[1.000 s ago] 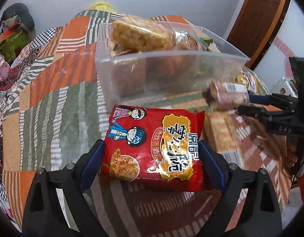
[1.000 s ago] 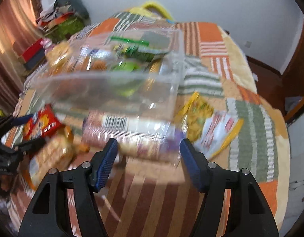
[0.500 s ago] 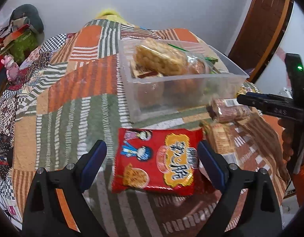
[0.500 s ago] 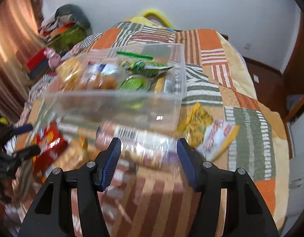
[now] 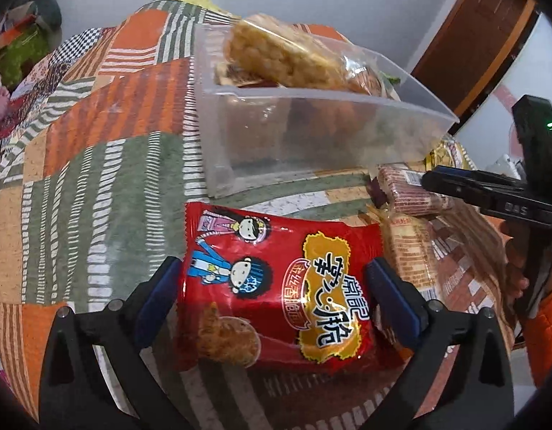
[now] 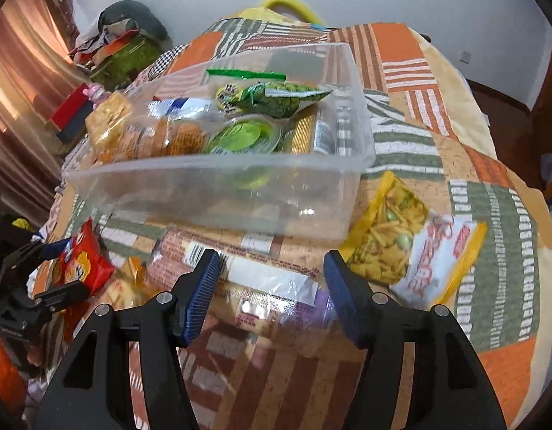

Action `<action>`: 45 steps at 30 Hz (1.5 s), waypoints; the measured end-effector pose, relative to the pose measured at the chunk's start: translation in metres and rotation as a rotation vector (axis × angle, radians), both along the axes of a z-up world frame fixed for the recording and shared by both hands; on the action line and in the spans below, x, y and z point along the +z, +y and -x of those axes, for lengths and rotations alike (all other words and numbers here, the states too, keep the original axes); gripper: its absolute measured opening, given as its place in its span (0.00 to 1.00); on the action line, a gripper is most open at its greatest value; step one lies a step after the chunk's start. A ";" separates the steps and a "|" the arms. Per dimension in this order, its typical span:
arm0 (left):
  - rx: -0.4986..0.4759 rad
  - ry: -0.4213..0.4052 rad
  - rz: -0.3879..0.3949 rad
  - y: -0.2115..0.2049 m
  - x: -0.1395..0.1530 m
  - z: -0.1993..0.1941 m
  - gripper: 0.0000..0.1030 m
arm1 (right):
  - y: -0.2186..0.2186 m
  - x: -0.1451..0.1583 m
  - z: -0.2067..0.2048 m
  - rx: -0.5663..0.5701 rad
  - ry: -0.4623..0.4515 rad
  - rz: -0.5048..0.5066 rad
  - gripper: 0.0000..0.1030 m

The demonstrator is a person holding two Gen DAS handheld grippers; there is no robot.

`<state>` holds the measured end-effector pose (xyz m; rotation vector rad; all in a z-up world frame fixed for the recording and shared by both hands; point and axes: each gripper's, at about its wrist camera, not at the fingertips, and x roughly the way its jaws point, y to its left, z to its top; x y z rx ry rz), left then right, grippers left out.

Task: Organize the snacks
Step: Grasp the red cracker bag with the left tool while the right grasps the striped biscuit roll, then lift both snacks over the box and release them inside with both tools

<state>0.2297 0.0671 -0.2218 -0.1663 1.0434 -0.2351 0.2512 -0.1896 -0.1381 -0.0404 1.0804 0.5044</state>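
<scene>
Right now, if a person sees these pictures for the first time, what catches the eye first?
The red snack packet with cartoon children lies between the fingers of the open left claw. Behind it stands the clear plastic bin, already holding snacks, on the patchwork bedspread. The right claw straddles a long biscuit pack, beside a yellow snack bag.

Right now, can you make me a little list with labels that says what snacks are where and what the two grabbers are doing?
surface: patchwork quilt
box: clear plastic bin on the quilt, already holding snacks
left gripper: open, fingers on either side of the red cartoon snack bag
right gripper: open, straddling the long clear-wrapped biscuit pack
outside the bin: yellow bag of mixed crunchy snacks, right of the biscuit pack
inside the bin: green round tub, green patterned packet
</scene>
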 end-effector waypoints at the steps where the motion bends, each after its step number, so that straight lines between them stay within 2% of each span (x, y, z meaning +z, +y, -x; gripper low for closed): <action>1: -0.009 0.002 -0.011 -0.003 -0.002 0.000 1.00 | -0.001 0.001 0.004 0.004 0.004 -0.001 0.56; 4: -0.015 0.003 -0.014 -0.007 -0.004 -0.005 1.00 | -0.003 0.000 0.009 0.019 0.022 -0.007 0.57; 7: 0.001 0.002 -0.003 -0.004 -0.005 -0.006 0.98 | 0.002 -0.001 0.020 0.059 0.015 0.047 0.57; 8: 0.005 -0.006 -0.003 -0.004 -0.004 -0.004 0.95 | 0.005 -0.001 0.025 0.074 0.000 0.067 0.57; 9: 0.005 -0.019 0.001 -0.003 -0.002 -0.002 0.88 | 0.007 0.000 0.029 0.087 -0.016 0.077 0.57; 12: 0.008 -0.037 0.006 0.003 0.005 0.005 0.76 | 0.009 0.007 0.031 0.100 -0.048 0.058 0.58; 16: 0.015 -0.064 -0.003 0.008 0.017 0.014 0.63 | 0.023 0.009 0.021 0.129 -0.086 0.097 0.77; 20: 0.018 -0.075 -0.008 0.012 0.024 0.020 0.59 | 0.048 -0.004 0.007 0.203 -0.082 0.179 0.82; 25: 0.026 -0.090 0.000 0.014 0.031 0.032 0.45 | 0.062 -0.018 -0.003 0.267 -0.040 0.203 0.88; 28: 0.034 -0.102 0.012 0.014 0.038 0.034 0.39 | 0.062 -0.019 -0.002 0.268 -0.039 0.192 0.83; 31: 0.026 -0.121 0.001 0.010 0.046 0.037 0.34 | 0.057 -0.017 0.007 0.284 -0.034 0.163 0.67; 35: -0.002 -0.120 0.001 0.001 0.051 0.039 0.32 | 0.050 -0.012 0.024 0.294 -0.032 0.138 0.46; 40: -0.061 -0.105 -0.006 -0.025 0.053 0.041 0.33 | 0.033 -0.009 0.045 0.255 -0.032 0.111 0.40; 41: -0.069 -0.102 -0.014 -0.029 0.052 0.042 0.36 | 0.031 -0.007 0.048 0.241 -0.028 0.103 0.40; 43: -0.090 -0.071 -0.054 -0.042 0.044 0.040 0.57 | 0.027 -0.006 0.055 0.220 -0.025 0.094 0.40; 45: -0.108 -0.043 -0.106 -0.053 0.032 0.039 0.70 | 0.023 -0.005 0.060 0.196 -0.030 0.092 0.40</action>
